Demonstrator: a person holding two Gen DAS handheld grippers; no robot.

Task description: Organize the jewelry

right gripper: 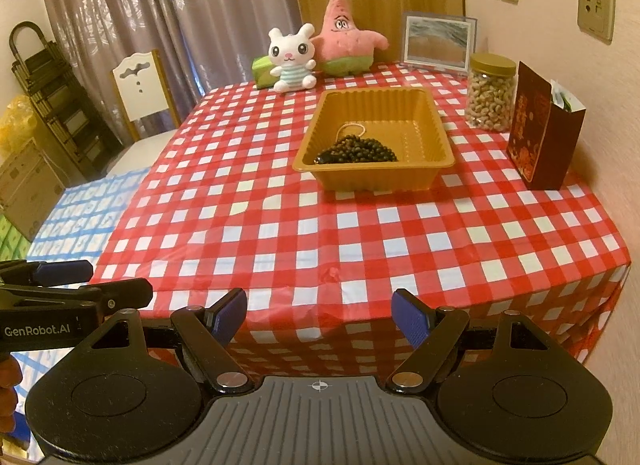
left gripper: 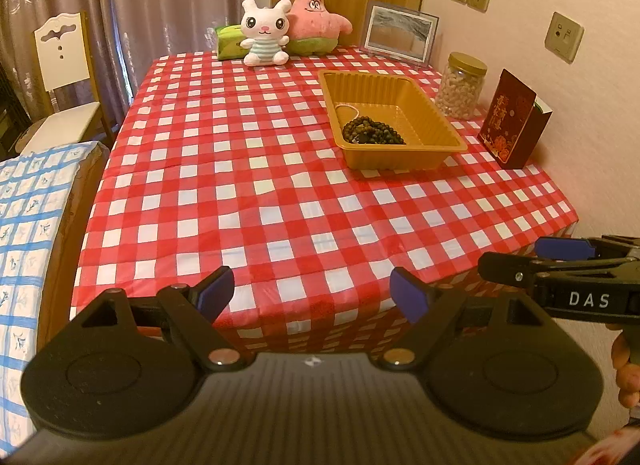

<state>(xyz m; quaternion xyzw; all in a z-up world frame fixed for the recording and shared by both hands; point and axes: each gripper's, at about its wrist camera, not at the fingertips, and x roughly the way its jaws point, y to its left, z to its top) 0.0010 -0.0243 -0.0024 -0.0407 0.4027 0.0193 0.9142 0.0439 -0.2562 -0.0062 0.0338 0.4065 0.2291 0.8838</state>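
Two grippers, left (left gripper: 312,297) and right (right gripper: 319,319), hang spread and empty off the table's near edge. Beads (right gripper: 358,149) lie heaped in the tray (right gripper: 376,179), well apart from me. I judge them limp, slippery; pinch one strand at the heap's top.

Legible markings: white letters "DAS" on the black body of the right gripper (left gripper: 560,261), seen from the left wrist view; white "GenRobot.AI" on the black body of the left gripper (right gripper: 68,285), seen from the right wrist view. The dark red box (right gripper: 540,137) carries gold Chinese characters and ornament, too small to read.
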